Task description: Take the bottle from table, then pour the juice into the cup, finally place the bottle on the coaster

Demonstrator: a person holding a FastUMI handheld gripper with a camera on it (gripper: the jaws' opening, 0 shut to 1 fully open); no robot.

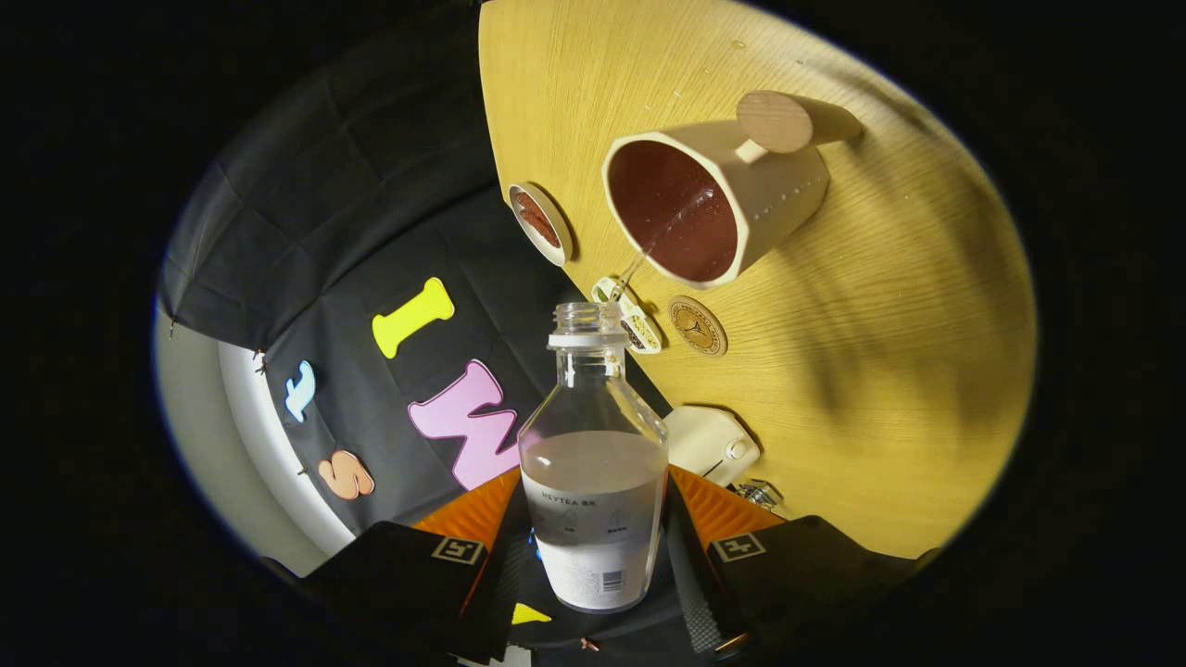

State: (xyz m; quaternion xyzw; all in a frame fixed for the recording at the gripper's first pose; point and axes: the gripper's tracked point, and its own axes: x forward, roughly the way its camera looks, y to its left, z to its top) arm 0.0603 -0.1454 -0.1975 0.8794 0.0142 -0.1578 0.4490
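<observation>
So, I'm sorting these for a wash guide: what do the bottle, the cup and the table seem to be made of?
Bottle, held between the gripper fingers: clear, glossy, likely plastic; liquid shows through. Cup: pale, matte, faceted, ceramic or plastic; its round handle knob looks like bare wood with grain. Table: yellowish wood-grain top, possibly laminate.

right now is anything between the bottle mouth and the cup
Nothing visible. The gripper is shut on the bottle, and a thin stream runs from its open mouth straight into the cup. The round coaster lies on the table just beside the stream, not across it.
</observation>
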